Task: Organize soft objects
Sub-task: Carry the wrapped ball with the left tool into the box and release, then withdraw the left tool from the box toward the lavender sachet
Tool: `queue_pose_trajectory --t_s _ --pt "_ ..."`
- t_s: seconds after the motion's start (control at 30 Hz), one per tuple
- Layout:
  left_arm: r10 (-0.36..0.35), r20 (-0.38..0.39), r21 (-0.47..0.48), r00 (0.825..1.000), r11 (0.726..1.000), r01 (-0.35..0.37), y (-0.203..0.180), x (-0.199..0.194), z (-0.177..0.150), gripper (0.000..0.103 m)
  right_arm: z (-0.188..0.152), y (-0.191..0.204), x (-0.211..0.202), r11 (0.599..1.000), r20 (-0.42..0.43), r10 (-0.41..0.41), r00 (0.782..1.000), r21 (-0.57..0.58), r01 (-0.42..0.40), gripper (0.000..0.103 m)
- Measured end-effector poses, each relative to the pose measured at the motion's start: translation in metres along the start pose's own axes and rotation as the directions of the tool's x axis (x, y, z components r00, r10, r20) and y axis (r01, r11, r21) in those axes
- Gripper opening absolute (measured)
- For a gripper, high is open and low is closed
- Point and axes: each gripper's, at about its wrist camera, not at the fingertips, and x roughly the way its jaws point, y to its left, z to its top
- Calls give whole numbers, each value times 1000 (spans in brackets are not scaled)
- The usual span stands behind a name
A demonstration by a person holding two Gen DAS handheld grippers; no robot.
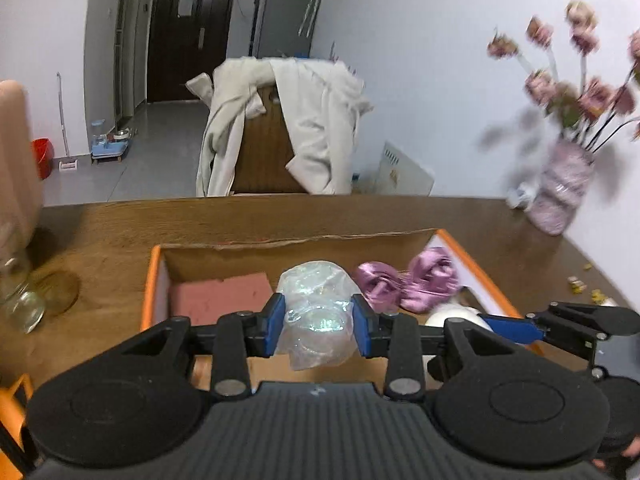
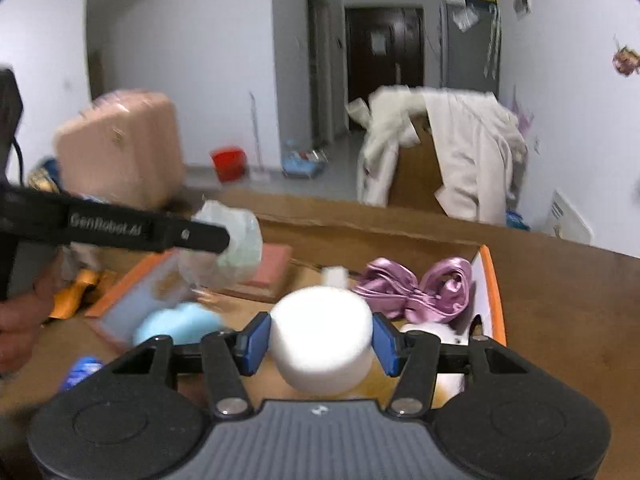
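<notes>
My left gripper (image 1: 319, 322) is shut on a crumpled clear plastic bag (image 1: 318, 312) and holds it over the open cardboard box (image 1: 280, 242) with orange edges. My right gripper (image 2: 322, 340) is shut on a white foam cylinder (image 2: 322, 338), also above the box (image 2: 490, 280). Inside the box lie a pink satin bow (image 1: 412, 280), seen in the right wrist view too (image 2: 420, 286), a pink sponge (image 1: 220, 296), a light blue soft object (image 2: 176, 322) and a white round object (image 2: 440, 334). The left gripper with its bag (image 2: 224, 244) shows at the left of the right wrist view.
The box stands on a brown wooden table (image 1: 100, 232). A glass jar (image 1: 20, 296) stands at the table's left, a vase of pink flowers (image 1: 560, 192) at the right by the wall. A pink suitcase (image 2: 120, 148) and a chair draped with white cloth (image 1: 280, 128) stand beyond.
</notes>
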Motion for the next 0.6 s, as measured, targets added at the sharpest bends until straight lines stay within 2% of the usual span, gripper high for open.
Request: queue_pose_trajectory --t_s 0.13,0.23,0.27,0.3,0.37,0.43,0.6 --pt "60 -78 19 995 998 -58 -1 54 10 37 7 -10 40 999 -63 -33 997 5 33 54" --pt "104 -105 28 989 994 -101 2 76 11 56 5 -13 58 999 -118 -43 992 12 45 57" --pt "101 -107 31 989 995 -98 3 77 11 58 5 -13 59 999 -116 -40 992 15 42 59" --pt "90 -107 36 990 996 -87 4 76 11 59 4 -13 58 999 -111 -33 993 14 35 63" --pt "77 -94 37 993 997 -74 4 69 11 66 5 -11 53 1000 -97 -30 995 6 30 65" --pt "74 -78 39 994 997 -72 3 57 14 67 8 -9 43 999 -73 -53 996 -9 53 66" --pt "98 -9 81 995 992 -97 0 10 20 71 17 -16 -9 998 19 -57 998 7 57 71"
